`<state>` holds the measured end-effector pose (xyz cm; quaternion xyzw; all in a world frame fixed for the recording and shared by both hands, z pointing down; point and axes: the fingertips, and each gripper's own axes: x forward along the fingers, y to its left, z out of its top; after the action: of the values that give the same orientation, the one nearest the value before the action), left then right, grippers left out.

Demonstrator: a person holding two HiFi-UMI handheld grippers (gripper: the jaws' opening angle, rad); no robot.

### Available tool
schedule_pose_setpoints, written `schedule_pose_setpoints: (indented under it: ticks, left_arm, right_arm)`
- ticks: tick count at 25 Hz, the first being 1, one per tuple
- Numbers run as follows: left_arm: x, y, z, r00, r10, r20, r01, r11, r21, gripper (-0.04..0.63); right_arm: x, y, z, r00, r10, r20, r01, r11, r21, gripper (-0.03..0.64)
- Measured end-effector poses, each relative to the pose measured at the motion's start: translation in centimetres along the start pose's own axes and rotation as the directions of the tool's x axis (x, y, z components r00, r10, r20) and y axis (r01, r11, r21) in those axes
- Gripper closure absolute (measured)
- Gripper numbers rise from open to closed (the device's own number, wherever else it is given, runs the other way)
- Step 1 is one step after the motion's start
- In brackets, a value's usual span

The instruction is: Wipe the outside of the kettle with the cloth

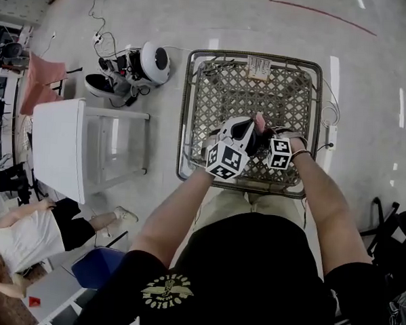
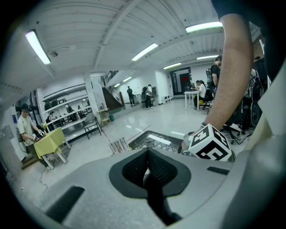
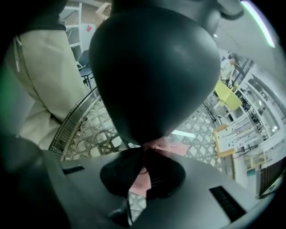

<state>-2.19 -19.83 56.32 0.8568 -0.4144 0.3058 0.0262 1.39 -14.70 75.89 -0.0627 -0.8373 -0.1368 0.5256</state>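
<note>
Lattice table (image 1: pixel 186 110), left gripper (image 2: pixel 147 153) jaws closed on kettle (image 3: pixel 152 67), right gripper (image 3: pixel 144 152) jaws clamping cloth (image 3: pixel 173 146) against it

Seemingly a big open lab: ceiling strip lights (image 2: pixel 145 51), shelving (image 2: pixel 62 114), scattered tables (image 2: pixel 50 141), polished floor (image 2: pixel 152 118).

The smooth rounded kettle (image 3: pixel 152 67) is dark grey-black. The thin fabric cloth (image 3: pixel 139 183) is pink. The metal lattice table (image 1: pixel 213 91) is grey, diamond-patterned. The two marker cubes (image 1: pixel 225 159) (image 1: pixel 280 153) are black-and-white. At 9 o'clock, the plastic side table (image 1: pixel 58 144) is white.
</note>
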Motion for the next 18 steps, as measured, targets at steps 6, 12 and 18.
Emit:
schedule_pose_setpoints:
  ticks: [6, 12, 18]
  left_arm:
    - [-0.1, 0.0, 0.0, 1.000, 0.001, 0.001, -0.001, 1.000, 0.000, 0.588]
    - [-0.2, 0.1, -0.1, 1.000, -0.004, 0.001, 0.004, 1.000, -0.002, 0.588]
    - [0.0, -0.1, -0.1, 1.000, -0.009, 0.001, 0.009, 1.000, -0.001, 0.588]
  right_arm:
    - [0.1, 5.1, 1.4, 0.997, 0.056, 0.054, -0.062, 0.992, 0.109, 0.592]
    - [0.4, 8.4, 5.1, 0.987, 0.080, 0.138, -0.104, 0.979, 0.177, 0.592]
    - [0.2, 8.9, 7.3, 0.973, 0.067, 0.222, -0.136, 0.940, 0.312, 0.592]
